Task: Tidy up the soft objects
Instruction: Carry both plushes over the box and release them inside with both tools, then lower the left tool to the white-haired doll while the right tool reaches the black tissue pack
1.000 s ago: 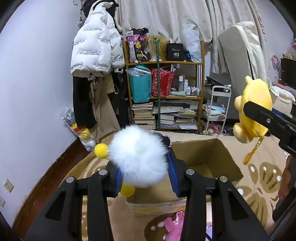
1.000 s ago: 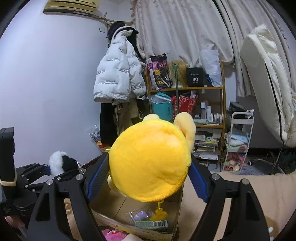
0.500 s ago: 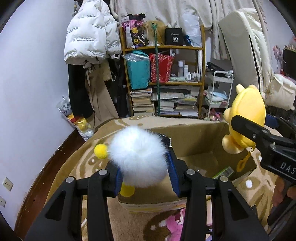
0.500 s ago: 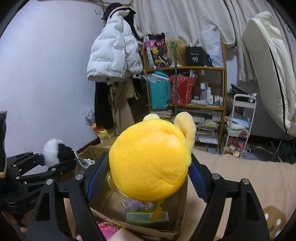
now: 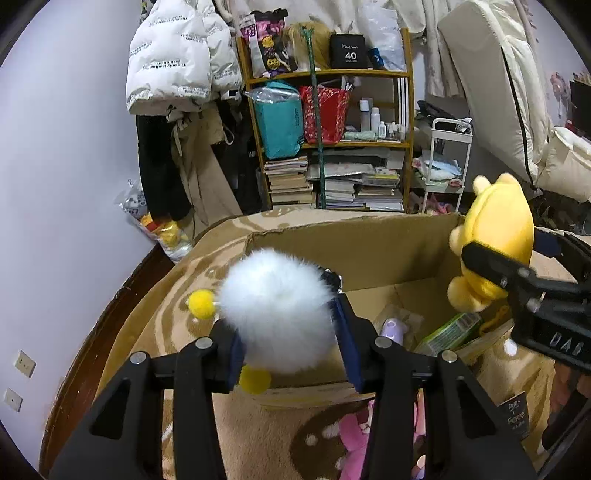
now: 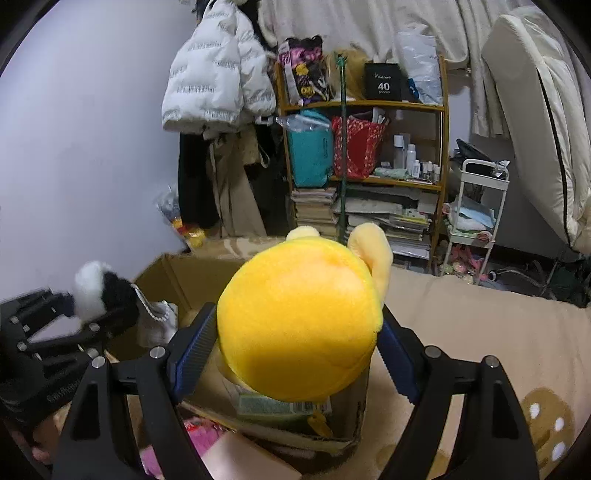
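Squeezing fluffy white pompom and round yellow plush.

Pale lilac wall; a crammed wooden shelf beneath cream curtains; white puffer jacket hanging; perhaps a mattress leaning right.

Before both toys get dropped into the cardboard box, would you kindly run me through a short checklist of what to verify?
1. Left tongs grip the white fluffy toy: ok, pads press both its sides.
2. Right tongs grip the yellow plush: ok.
3. White toy over the cardboard box opening: cannot tell; it looks level with the near-left rim.
4. Yellow plush over the opening: ok, it hangs above the right side of the box in the left view.
5. Room inside the box: ok, only a few small items lie on the bottom.
6. Tongs apart from each other: ok.
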Action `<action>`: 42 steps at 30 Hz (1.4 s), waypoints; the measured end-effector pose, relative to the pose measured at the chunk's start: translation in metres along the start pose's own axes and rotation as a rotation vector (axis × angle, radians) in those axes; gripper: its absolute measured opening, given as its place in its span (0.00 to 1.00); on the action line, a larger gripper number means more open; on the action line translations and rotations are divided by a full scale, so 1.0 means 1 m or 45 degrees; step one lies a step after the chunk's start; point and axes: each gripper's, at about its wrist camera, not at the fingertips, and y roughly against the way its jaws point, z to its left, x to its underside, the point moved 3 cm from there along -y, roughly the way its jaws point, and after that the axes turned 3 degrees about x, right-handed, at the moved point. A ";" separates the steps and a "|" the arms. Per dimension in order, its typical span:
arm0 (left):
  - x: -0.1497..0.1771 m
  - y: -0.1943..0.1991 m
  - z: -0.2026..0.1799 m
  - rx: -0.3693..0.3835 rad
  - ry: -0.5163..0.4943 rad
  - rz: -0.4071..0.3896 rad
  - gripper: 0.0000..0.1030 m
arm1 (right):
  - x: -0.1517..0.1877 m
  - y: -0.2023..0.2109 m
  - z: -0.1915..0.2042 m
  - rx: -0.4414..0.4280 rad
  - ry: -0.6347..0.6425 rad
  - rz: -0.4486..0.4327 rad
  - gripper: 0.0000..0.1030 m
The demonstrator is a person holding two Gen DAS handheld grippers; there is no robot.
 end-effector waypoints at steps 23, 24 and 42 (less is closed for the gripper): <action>0.008 0.033 0.017 -0.049 0.064 -0.008 0.90 | 0.002 0.032 -0.008 -0.048 -0.098 0.005 0.99; 0.009 0.036 0.017 -0.049 0.060 -0.010 0.90 | 0.002 0.035 -0.009 -0.048 -0.098 0.006 0.99; 0.037 0.093 -0.001 -0.058 -0.040 0.006 0.96 | 0.022 0.111 -0.019 0.024 -0.112 0.008 1.00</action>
